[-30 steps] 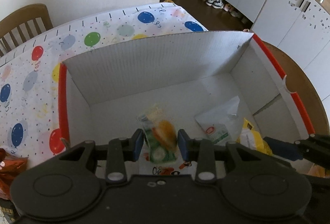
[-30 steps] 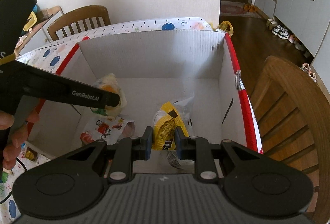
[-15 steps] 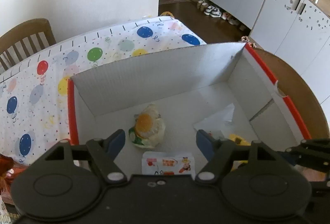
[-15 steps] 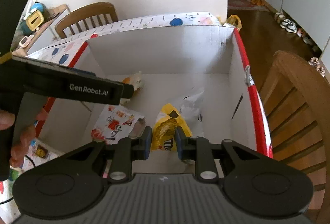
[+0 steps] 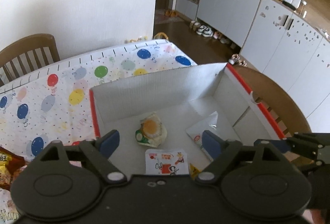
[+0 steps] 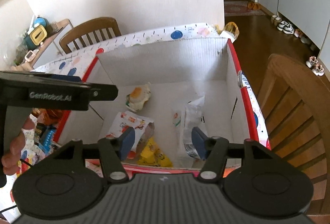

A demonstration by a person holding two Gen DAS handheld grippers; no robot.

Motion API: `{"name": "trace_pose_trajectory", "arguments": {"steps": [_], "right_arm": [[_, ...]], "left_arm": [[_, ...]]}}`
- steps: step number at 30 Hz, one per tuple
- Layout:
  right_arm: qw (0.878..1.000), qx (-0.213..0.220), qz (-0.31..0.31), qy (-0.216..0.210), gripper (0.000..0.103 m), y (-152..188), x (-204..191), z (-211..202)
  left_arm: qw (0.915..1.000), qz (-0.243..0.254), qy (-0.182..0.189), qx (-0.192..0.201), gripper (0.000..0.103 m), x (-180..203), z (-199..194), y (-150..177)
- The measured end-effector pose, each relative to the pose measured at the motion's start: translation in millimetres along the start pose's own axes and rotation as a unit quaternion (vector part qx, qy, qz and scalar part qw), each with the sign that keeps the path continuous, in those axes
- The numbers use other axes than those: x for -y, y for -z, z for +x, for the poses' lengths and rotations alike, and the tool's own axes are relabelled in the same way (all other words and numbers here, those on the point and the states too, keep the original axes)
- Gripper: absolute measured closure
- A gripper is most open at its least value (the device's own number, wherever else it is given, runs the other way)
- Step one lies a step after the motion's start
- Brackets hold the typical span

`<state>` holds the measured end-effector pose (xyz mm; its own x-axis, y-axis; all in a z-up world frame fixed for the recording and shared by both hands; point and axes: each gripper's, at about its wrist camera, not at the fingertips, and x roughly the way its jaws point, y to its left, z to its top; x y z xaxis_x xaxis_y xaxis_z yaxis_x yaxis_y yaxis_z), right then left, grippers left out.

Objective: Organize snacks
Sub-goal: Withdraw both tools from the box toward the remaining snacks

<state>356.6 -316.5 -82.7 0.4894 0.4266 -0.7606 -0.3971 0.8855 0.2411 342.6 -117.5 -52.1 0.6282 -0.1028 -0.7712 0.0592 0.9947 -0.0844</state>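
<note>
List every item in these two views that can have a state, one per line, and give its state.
Left hand-held gripper: open, jaws just widened, nothing between them.
Right hand-held gripper: open, jaws just widened, empty.
Cardboard box: open-topped, holding snacks.
Orange-and-green packet: lying loose in the box.
Yellow packet: lying loose in the box.
Cabinet doors: closed.

Snacks lying in my white, red-rimmed box (image 6: 233,71)

On its floor I see a crumpled orange-and-green pack (image 6: 137,98) at eleven o'clock, a flat white cartoon-printed packet (image 6: 132,124) at eight just beside it, a yellow bag (image 6: 153,152) at six, a clear-and-white wrapper (image 6: 190,116) at three, none stacked upright
</note>
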Motion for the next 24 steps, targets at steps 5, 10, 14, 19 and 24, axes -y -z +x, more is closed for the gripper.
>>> {"name": "trace_pose_trajectory", "arguments": {"steps": [5,10,14,19,24], "right_arm": [[1.0,0.02,-0.004,0.001,0.042,1,-15,-18],[0.999,0.042,-0.007,0.0,0.028,5,-35,-36],[0.998,0.06,-0.003,-0.009,0.018,9,-52,-46],[0.996,0.081,-0.011,-0.024,0.01,14,-82,-57],[0.994,0.096,-0.022,-0.04,0.0,21,-110,-61]], "left_arm": [[0.9998,0.0,0.007,0.021,0.014,-7,-25,6],[0.9991,0.002,0.014,0.039,0.011,-20,-51,15],[0.9984,0.009,0.011,0.055,0.007,-31,-70,23],[0.9977,0.013,0.006,0.066,0.004,-50,-91,37],[0.9968,0.017,-0.003,0.078,0.0,-73,-111,52]]}}
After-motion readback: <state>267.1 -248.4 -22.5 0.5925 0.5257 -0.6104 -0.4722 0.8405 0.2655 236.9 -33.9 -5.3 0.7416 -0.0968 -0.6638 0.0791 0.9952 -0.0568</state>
